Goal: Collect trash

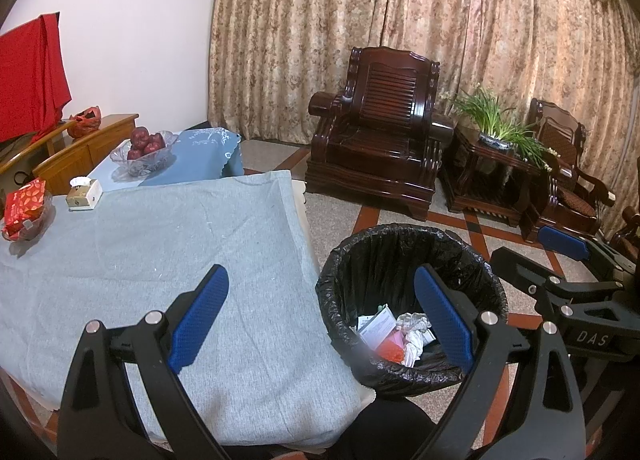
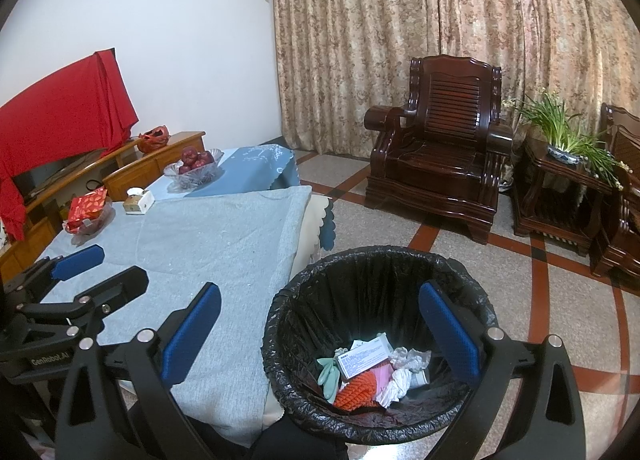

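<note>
A round bin with a black liner [image 1: 408, 256] [image 2: 380, 272] stands on the floor at the table's right edge. Inside lie crumpled white paper [image 2: 400, 378], a white printed box [image 2: 364, 356], an orange knitted piece [image 2: 356, 392] and a pale green item [image 2: 328, 374]. My left gripper [image 1: 320, 316] is open and empty, straddling the table edge and the bin. My right gripper [image 2: 320, 332] is open and empty above the bin's left rim. The right gripper also shows in the left wrist view [image 1: 560, 260], and the left one in the right wrist view [image 2: 80, 272].
The table has a grey cloth [image 1: 160, 244] with a tissue box [image 1: 84, 193], a red packet in a dish [image 1: 24, 207] and a glass bowl of red fruit [image 1: 146, 147]. A dark wooden armchair [image 1: 380, 127], side table with a plant [image 1: 496, 131] and curtains stand behind.
</note>
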